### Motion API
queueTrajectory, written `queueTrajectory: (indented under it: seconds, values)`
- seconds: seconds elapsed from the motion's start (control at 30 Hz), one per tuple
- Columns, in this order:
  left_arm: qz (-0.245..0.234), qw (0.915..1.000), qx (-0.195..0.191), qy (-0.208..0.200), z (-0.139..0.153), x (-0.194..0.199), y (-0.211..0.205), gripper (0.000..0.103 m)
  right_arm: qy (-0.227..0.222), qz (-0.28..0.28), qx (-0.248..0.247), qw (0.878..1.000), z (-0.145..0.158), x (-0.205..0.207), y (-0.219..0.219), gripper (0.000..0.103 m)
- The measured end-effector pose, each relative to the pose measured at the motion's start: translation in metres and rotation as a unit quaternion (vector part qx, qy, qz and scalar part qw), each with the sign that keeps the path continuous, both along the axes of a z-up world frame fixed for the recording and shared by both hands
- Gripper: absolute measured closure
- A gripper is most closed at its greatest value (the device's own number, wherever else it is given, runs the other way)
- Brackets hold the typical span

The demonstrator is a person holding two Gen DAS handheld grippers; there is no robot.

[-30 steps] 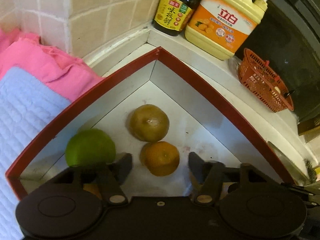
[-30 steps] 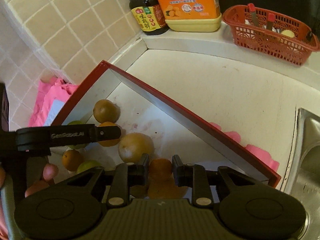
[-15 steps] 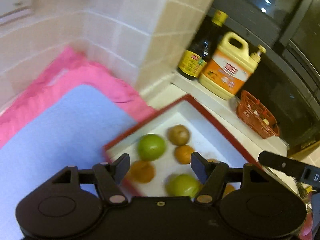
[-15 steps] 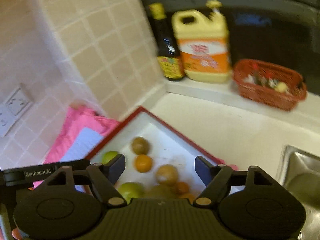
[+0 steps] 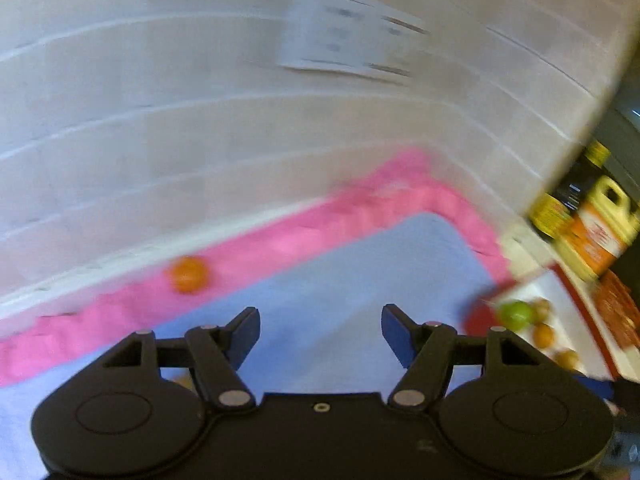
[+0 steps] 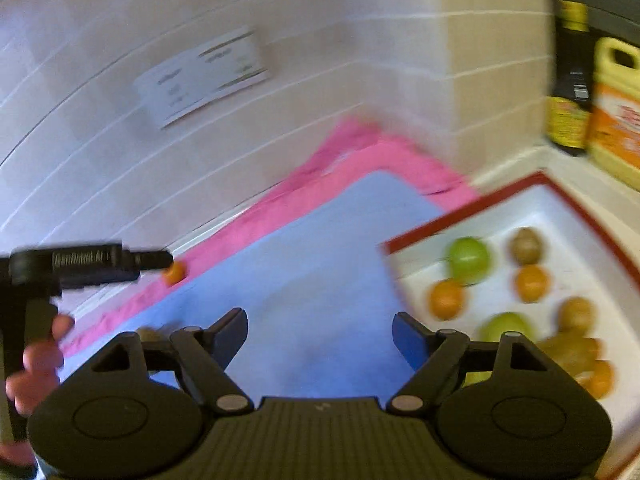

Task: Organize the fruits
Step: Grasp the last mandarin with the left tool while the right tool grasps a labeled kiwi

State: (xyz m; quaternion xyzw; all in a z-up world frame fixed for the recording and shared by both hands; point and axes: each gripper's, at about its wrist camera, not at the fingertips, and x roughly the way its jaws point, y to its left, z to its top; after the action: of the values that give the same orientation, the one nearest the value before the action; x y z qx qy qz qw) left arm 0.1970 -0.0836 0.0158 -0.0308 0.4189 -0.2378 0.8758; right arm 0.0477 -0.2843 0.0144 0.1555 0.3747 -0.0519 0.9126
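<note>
Fruits sit in a red-rimmed white tray (image 6: pixel 472 210) at 3 o'clock of the right wrist view: two green ones (image 6: pixel 469 260), oranges (image 6: pixel 531 282), brownish ones (image 6: pixel 525 245), all blurred; the pile at the tray's near edge can't be told apart. One lone orange fruit (image 5: pixel 188 274) lies well apart on the pink cloth (image 5: pixel 280 240), at 10 o'clock of the left gripper, close under the tiled wall (image 5: pixel 160 100). Left gripper (image 5: pixel 320 334) angled down over the light blue mat (image 5: pixel 340 280), jaws spread, nothing between them. Right gripper (image 6: pixel 320 336) also tilted down over the same mat, jaws just sprung apart, empty too. In the right view the left gripper's black body shows at 9 o'clock with a hand (image 6: pixel 36 364) on it, cut by the frame edge; its tip covers part of the lone orange. Left view catches only the tray corner at 3 o'clock, most fruit cut off. Heavy motion blur in both views. Wall outlet plate (image 5: pixel 352 36) smeared, unreadable. Dark sauce bottle (image 6: pixel 570 80) and yellow detergent jug (image 6: pixel 616 112) stand past the tray at 2 o'clock, labels illegible. Red basket (image 5: pixel 616 312) barely visible at the left view's right edge.
</note>
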Motion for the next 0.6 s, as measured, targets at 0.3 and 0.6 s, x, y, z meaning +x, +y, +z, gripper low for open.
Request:
queueTrajectory:
  seconds: [0.3,0.6]
  values:
    - [0.039,0.9982,-0.001,0.046,-0.045,0.07,0.047,0.031,0.026,0.142,0.024,0.989,-0.042,0.045,0.105,0.023]
    - [0.005,0.9967,0.075,0.032,-0.101,0.106,0.018,0.031,0.007,0.232,-0.002,0.973,-0.088,0.082,0.162,0.025]
